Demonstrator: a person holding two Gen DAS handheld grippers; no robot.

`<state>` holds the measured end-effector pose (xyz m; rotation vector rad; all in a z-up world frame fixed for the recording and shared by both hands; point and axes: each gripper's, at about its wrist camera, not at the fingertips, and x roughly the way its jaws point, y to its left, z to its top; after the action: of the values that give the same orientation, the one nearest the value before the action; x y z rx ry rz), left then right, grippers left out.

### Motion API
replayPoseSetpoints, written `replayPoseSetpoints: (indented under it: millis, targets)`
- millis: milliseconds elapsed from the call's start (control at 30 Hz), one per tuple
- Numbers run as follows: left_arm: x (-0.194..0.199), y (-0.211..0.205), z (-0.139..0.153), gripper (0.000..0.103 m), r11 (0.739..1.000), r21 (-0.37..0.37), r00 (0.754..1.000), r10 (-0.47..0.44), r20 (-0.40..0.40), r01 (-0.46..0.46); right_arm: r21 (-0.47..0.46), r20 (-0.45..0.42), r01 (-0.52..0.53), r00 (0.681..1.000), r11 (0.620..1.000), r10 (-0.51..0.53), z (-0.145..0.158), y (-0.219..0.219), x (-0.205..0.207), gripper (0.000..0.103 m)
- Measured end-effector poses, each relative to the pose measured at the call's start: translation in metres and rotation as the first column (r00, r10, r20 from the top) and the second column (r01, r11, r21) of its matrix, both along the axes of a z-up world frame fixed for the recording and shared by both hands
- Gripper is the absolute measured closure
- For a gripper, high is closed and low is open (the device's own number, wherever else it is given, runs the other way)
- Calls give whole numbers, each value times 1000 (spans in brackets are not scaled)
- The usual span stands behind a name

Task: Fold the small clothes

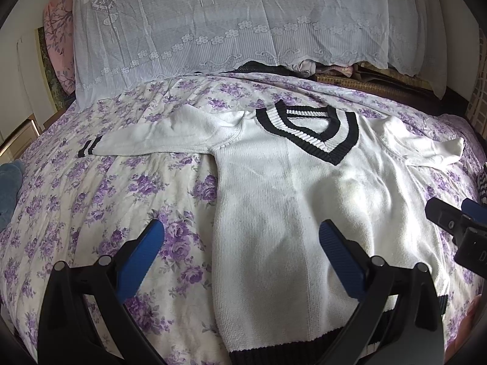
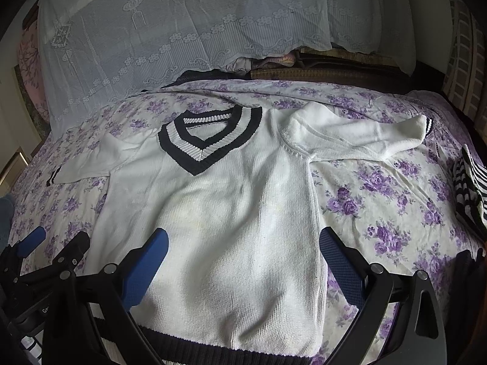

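A small white knit sweater (image 1: 304, 197) with a black-and-white striped V-neck collar (image 1: 307, 130) lies flat, face up, on the floral bed, both sleeves spread out. It also shows in the right wrist view (image 2: 228, 213). My left gripper (image 1: 240, 234) is open and empty above the sweater's lower left edge. My right gripper (image 2: 243, 240) is open and empty above its lower right edge. The right gripper shows at the right edge of the left wrist view (image 1: 456, 219). The left gripper shows at the lower left of the right wrist view (image 2: 54, 243).
The bed has a white sheet with purple flowers (image 1: 121, 197). A white lace cloth (image 1: 228, 21) covers a pile at the head. A black-and-white striped garment (image 2: 468, 188) lies at the right edge. A blue cloth (image 1: 9, 188) lies at the left edge.
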<state>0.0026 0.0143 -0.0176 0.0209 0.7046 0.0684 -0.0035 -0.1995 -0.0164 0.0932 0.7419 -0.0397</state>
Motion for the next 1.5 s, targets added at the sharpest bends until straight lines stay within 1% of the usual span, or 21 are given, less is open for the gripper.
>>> replayPoseSetpoints:
  millis: [700, 767, 833, 900, 933, 967, 1000, 1033, 1100, 1167, 1233, 1267, 1300, 1333, 1367, 1400, 1433, 1467, 1500]
  targets:
    - [1, 1, -1, 4, 1000, 3, 1000, 1, -6, -1, 4, 9, 7, 1000, 1000, -7, 1, -1, 0, 3]
    - [2, 7, -4, 4, 1000, -8, 1000, 5, -14, -5, 17, 50, 22, 999, 1000, -23, 6, -7, -5, 3]
    - [7, 20, -7, 4, 999, -42, 999, 2, -42, -4, 57, 152, 50, 987, 997, -58, 16, -19, -17, 3]
    - [15, 39, -10, 4, 996, -84, 997, 2, -81, -8, 124, 233, 46, 970, 991, -74, 16, -35, -28, 3]
    - [22, 46, -10, 4, 996, -93, 995, 8, -96, -17, 182, 274, 30, 959, 983, -80, 9, -48, -35, 3]
    - [29, 60, -11, 4, 995, -95, 993, 26, -112, -36, 261, 316, 18, 943, 965, -103, 3, -61, -41, 3]
    - [33, 70, -11, 4, 994, -90, 992, 45, -120, -56, 345, 333, 39, 929, 938, -162, 1, -76, -42, 3]
    - [39, 83, -11, 4, 993, -81, 989, 70, -128, -81, 395, 294, 79, 933, 915, -207, 2, -90, -38, 3]
    - [54, 114, -14, 4, 989, -51, 980, 127, -150, -136, 458, 255, 63, 946, 886, -199, 12, -112, -26, 3]
    - [71, 150, -18, 4, 979, -49, 965, 188, -182, -200, 512, 244, 103, 934, 853, -259, 29, -138, -15, 3]
    - [90, 188, -22, 4, 961, -89, 947, 239, -217, -262, 540, 239, 142, 919, 830, -313, 46, -163, 4, 3]
    - [98, 208, -26, 4, 945, -132, 935, 263, -236, -299, 552, 225, 153, 919, 820, -323, 51, -176, 17, 3]
    - [107, 224, -29, 4, 928, -182, 927, 275, -256, -326, 573, 200, 170, 920, 802, -337, 53, -194, 35, 3]
    - [113, 238, -33, 4, 908, -235, 920, 279, -275, -345, 588, 177, 203, 912, 783, -369, 50, -210, 48, 3]
    - [120, 254, -39, 4, 879, -313, 917, 268, -297, -359, 591, 156, 263, 890, 763, -428, 44, -227, 56, 3]
    - [126, 262, -44, 4, 858, -358, 913, 262, -313, -369, 588, 139, 326, 861, 740, -490, 37, -245, 61, 3]
    - [132, 271, -51, 4, 832, -396, 905, 263, -334, -388, 592, 123, 385, 825, 708, -551, 24, -263, 64, 3]
    - [136, 275, -55, 4, 822, -403, 899, 272, -344, -403, 594, 109, 428, 796, 681, -595, 13, -278, 64, 4]
    - [140, 278, -57, 4, 819, -393, 893, 290, -345, -418, 601, 87, 464, 771, 651, -631, -1, -290, 63, 6]
